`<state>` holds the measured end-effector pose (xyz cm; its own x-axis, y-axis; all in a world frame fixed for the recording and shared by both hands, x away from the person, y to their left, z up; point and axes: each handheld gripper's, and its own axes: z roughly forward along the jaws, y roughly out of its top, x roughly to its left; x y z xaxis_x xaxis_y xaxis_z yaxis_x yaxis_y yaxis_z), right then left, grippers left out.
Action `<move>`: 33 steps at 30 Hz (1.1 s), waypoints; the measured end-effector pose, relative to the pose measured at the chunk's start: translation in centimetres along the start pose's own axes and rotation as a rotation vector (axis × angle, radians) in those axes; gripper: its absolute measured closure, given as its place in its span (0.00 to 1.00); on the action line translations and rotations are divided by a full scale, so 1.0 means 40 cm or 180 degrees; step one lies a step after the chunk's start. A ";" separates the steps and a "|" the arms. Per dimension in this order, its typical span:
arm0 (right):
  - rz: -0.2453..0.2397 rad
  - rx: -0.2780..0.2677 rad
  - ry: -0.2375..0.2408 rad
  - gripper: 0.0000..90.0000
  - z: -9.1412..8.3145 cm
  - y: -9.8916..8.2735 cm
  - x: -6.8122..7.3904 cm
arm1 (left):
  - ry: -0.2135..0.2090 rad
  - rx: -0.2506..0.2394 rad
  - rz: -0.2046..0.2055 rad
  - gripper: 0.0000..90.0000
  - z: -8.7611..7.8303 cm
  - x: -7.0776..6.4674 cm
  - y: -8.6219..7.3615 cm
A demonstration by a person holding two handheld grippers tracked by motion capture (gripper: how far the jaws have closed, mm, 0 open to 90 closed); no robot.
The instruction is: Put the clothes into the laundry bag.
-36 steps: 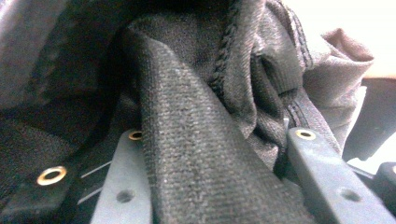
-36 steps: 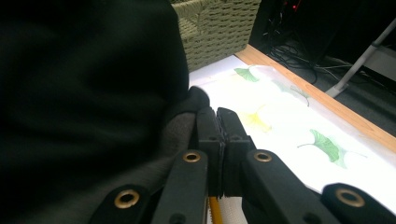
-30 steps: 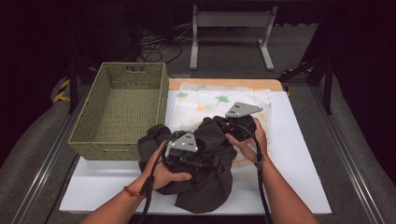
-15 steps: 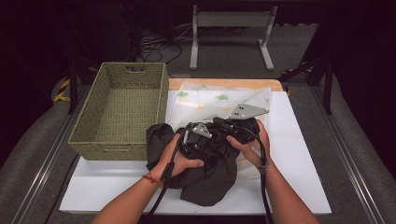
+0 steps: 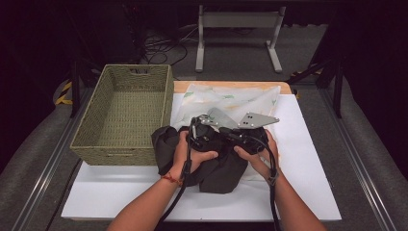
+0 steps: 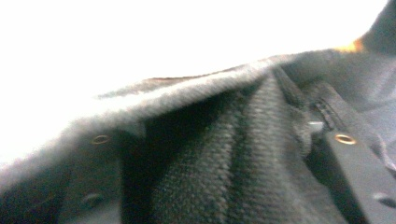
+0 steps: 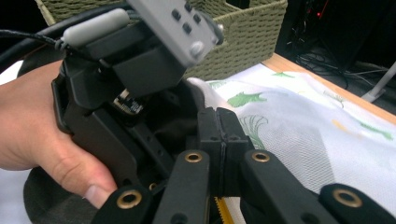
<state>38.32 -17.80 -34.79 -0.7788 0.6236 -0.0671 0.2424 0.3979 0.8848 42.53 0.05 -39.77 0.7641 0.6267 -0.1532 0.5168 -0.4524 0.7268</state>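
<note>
A crumpled black garment [image 5: 216,168] lies on the white table top [image 5: 120,192]. Both grippers sit on it, close together. In the left gripper view, black ribbed fabric [image 6: 224,168] with a zipper [image 6: 322,116] bunches over my left gripper [image 5: 204,132] and hides its tips; it looks shut on the garment. My right gripper [image 7: 218,122] has its jaws pressed together, with nothing showing between the pads. Its tips rest by the left gripper's body [image 7: 135,65], at the edge of a white cloth with green leaves [image 7: 299,121].
A woven green basket [image 5: 122,113] stands at the table's left, close to the garment. The leaf-print cloth [image 5: 235,98] lies spread at the back, partly under the garment. Bare white table shows to the right and in front. Beyond the table stands a metal frame [image 5: 238,33].
My left gripper has moved right across the garment until it sits against the right gripper. The garment has bunched up under it. The right gripper has hardly moved.
</note>
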 end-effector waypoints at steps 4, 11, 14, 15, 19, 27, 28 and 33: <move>0.0035 -0.0004 -0.0001 1.00 0.001 -0.009 -0.005 | -0.0044 -0.0034 0.0017 0.34 0.002 -0.007 -0.001; 0.0037 -0.0001 -0.0049 1.00 -0.006 -0.017 -0.011 | -0.0191 -0.0194 0.0432 0.13 -0.086 -0.037 -0.037; 0.0033 0.0014 -0.0063 1.00 -0.007 -0.018 -0.011 | -0.0310 -0.0307 0.0586 0.12 -0.150 -0.034 -0.061; 0.0030 0.0016 -0.0068 1.00 -0.007 -0.019 -0.011 | -0.0332 -0.0320 0.0662 0.11 -0.175 -0.035 -0.073; -0.0014 0.0039 -0.0102 1.00 -0.007 -0.019 -0.008 | -0.0368 -0.0331 0.0892 0.14 -0.229 -0.047 -0.119; -0.0084 0.0093 -0.0117 1.00 -0.009 -0.025 0.004 | -0.0312 -0.0134 0.1341 0.14 -0.158 -0.101 -0.181; -0.0102 0.0099 -0.0116 1.00 -0.010 -0.025 0.005 | -0.0318 -0.0144 0.1337 0.14 -0.143 -0.101 -0.182; -0.0132 0.0150 -0.0109 1.00 -0.008 -0.033 0.008 | -0.0067 -0.0123 0.1494 0.19 -0.101 -0.114 -0.179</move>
<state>37.57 -18.33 -35.81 -0.7688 0.6282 -0.1196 0.2379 0.4546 0.8584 33.79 3.01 -41.57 0.9196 0.3467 0.1847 0.0991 -0.6596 0.7450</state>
